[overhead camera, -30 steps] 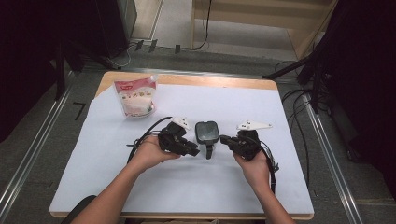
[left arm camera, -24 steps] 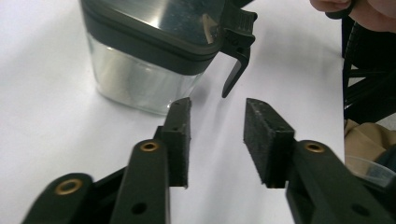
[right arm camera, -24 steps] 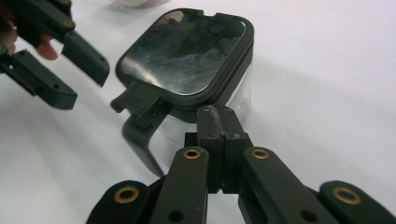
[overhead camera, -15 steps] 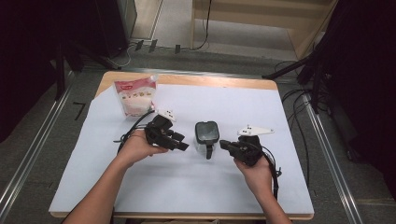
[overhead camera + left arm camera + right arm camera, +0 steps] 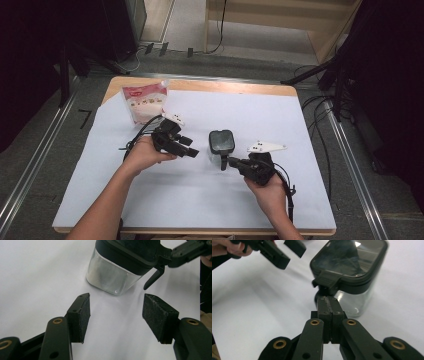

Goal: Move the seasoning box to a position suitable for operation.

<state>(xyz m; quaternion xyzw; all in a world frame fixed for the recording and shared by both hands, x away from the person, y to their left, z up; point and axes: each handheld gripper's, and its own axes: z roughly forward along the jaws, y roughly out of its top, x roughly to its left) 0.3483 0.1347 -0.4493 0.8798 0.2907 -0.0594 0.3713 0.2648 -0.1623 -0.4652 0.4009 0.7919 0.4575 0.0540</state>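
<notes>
Left tool [image 5: 192,149] back off jar [image 5: 221,145]

The print on the red-and-white plastic pouch [image 5: 144,102] at the table's far left is too small to read; the clear square jar's dark lid [image 5: 130,251] is cut off by the left gripper view's top edge.

A small clear container [image 5: 221,148] stands upright on the white sheet, near the middle of the table and a little toward the near side. Its body is transparent with rounded corners, and it looks empty. A dark, squarish lid [image 5: 348,258] with a glossy window sits closed on top. A black latch tab [image 5: 153,279] hangs down from the lid's near edge, on the side facing the person. Its glass wall [image 5: 110,278] reflects the pale surface below.
</notes>
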